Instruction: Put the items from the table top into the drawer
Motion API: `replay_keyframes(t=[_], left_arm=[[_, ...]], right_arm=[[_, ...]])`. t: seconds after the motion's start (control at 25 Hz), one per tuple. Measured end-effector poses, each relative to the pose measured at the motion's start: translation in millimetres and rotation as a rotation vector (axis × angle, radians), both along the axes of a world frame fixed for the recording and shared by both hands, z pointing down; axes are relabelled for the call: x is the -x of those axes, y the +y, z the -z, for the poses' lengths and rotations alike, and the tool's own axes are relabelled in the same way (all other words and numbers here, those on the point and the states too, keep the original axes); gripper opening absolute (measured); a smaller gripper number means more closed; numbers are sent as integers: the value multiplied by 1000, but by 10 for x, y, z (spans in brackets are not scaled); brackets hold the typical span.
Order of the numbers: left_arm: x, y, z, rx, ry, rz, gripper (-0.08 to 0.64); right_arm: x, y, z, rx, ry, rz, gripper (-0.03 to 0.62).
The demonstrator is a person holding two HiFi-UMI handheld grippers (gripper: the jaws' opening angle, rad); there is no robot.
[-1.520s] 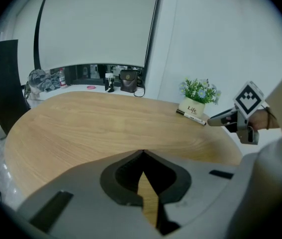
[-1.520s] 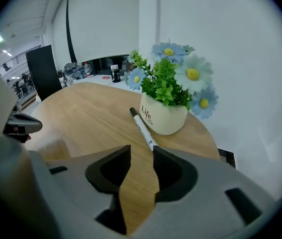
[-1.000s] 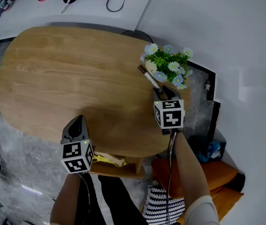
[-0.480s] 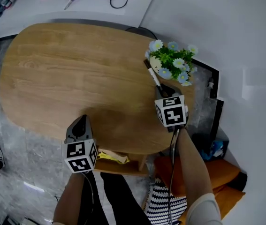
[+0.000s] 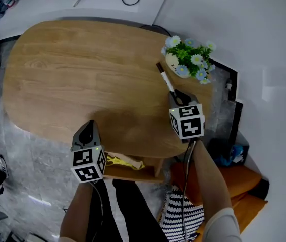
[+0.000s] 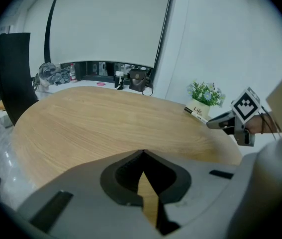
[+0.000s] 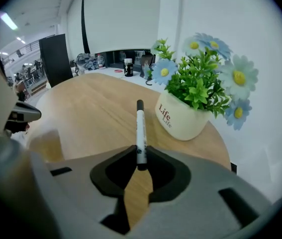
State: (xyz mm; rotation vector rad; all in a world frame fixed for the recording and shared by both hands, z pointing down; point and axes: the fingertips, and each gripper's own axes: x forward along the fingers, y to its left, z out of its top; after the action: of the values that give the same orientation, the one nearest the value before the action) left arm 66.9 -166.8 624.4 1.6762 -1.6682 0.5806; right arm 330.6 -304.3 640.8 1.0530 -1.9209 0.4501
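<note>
The right gripper [image 5: 177, 97] has just closed its jaws on the near end of the marker [image 5: 165, 78]. The marker's length runs away toward the flower pot [image 5: 172, 61] at the right of the bench [image 5: 82, 74]. The drawer [image 5: 132, 172] lies near-left, beside the left gripper [image 5: 86, 131], whose jaws are together and empty.

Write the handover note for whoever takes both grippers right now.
Right gripper: jaws just closed on the marker, gripped at one end, beside the flower pot.
Left gripper: shut, empty, above the table's near edge.
Done: a yellow item lies in the open drawer.
Left: carry the marker to the drawer; the pot may follow.
</note>
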Motion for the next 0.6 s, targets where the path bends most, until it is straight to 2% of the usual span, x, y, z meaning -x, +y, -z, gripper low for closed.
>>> replay_keyframes(t=[0.32, 0.6], left_arm=[[126, 377, 51, 14, 19, -13, 0], [250, 884, 116, 33, 38, -39, 0]], right_arm=[[217, 626, 140, 20, -9, 40, 60], [425, 1321, 300, 52, -38, 19, 60]])
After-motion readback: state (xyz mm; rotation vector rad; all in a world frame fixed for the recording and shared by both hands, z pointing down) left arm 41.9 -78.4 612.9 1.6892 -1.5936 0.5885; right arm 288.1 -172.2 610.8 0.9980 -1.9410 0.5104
